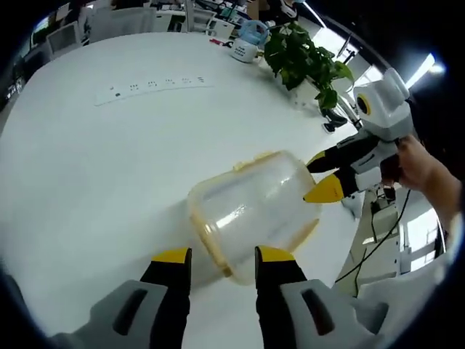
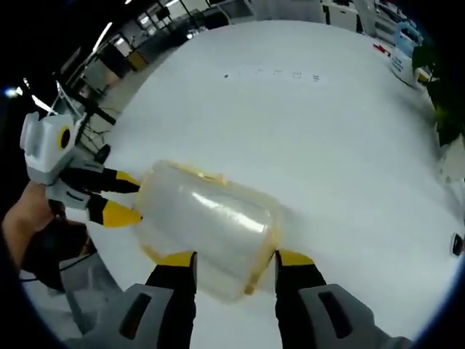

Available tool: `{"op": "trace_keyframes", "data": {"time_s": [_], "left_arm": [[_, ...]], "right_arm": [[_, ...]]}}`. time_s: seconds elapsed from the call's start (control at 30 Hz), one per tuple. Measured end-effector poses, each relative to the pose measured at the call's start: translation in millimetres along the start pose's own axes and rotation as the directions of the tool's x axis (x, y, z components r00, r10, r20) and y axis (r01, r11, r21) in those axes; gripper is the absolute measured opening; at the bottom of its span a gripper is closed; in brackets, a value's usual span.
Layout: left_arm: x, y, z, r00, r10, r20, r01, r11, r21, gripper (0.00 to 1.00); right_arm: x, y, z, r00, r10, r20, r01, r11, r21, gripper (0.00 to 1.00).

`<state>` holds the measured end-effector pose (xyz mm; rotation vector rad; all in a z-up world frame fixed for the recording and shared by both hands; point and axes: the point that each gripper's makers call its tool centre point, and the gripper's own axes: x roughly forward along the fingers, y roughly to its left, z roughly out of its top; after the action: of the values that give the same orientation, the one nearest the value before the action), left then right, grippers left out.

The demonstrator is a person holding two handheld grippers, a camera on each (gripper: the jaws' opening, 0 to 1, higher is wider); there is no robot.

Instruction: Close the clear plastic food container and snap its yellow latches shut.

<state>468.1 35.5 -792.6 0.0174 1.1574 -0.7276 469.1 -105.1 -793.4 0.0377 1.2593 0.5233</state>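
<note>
1. In the left gripper view your left gripper (image 1: 221, 256) rises from 6 o'clock with its yellow-tipped jaws spread wide, holding nothing; the tips sit just at the near end of the container (image 1: 251, 213).
2. The container lies on its side on the white table (image 1: 109, 174), a little right of centre in that view, clear with yellow trim around its rim (whether the latches are snapped you cannot tell).
3. Your right gripper (image 1: 323, 177) comes in from 3 o'clock, its jaws parted and the tips against the container's far end; your hand (image 1: 425, 171) grips it from behind.
4. In the right gripper view the right gripper (image 2: 236, 258) stands wide at 6 o'clock, jaws on either side of the container's (image 2: 207, 225) near end; actual clamping is unclear.
5. There the left gripper (image 2: 120, 196) enters from 9 o'clock, tips at the container.
6. Toward 1 o'clock in the left gripper view stand a plant (image 1: 301, 54) and a mug (image 1: 243, 49); a power strip (image 1: 152, 87) lies toward 11 o'clock.
</note>
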Motion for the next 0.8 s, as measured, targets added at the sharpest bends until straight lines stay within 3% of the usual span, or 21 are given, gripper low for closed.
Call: {"op": "trace_keyframes", "data": {"time_s": [0.1, 0.33, 0.67, 0.8], "left_arm": [[-1, -1.1, 0.7, 1.0, 0.001, -0.003, -0.001, 1.0, 0.019, 0.35], [-6, -0.5, -6.6, 0.998, 0.027, -0.053, -0.017, 0.983, 0.185, 0.36], [-12, -3.3, -1.9, 0.998, 0.023, -0.066, -0.005, 0.966, 0.257, 0.4], [-15, -5.9, -1.6, 0.996, 0.017, -0.086, 0.011, 0.947, 0.321, 0.4]], "right_arm": [[-2, 0, -2.1, 1.0, -0.002, -0.013, 0.002, 1.0, -0.031, 0.42], [-6, 3, -5.3, 0.999, 0.002, -0.042, -0.007, 0.992, -0.129, 0.42], [-10, 5, -2.7, 0.998, -0.001, -0.061, -0.013, 0.976, -0.218, 0.44], [-12, 6, -3.5, 0.997, -0.003, -0.072, -0.017, 0.961, -0.276, 0.44]]}}
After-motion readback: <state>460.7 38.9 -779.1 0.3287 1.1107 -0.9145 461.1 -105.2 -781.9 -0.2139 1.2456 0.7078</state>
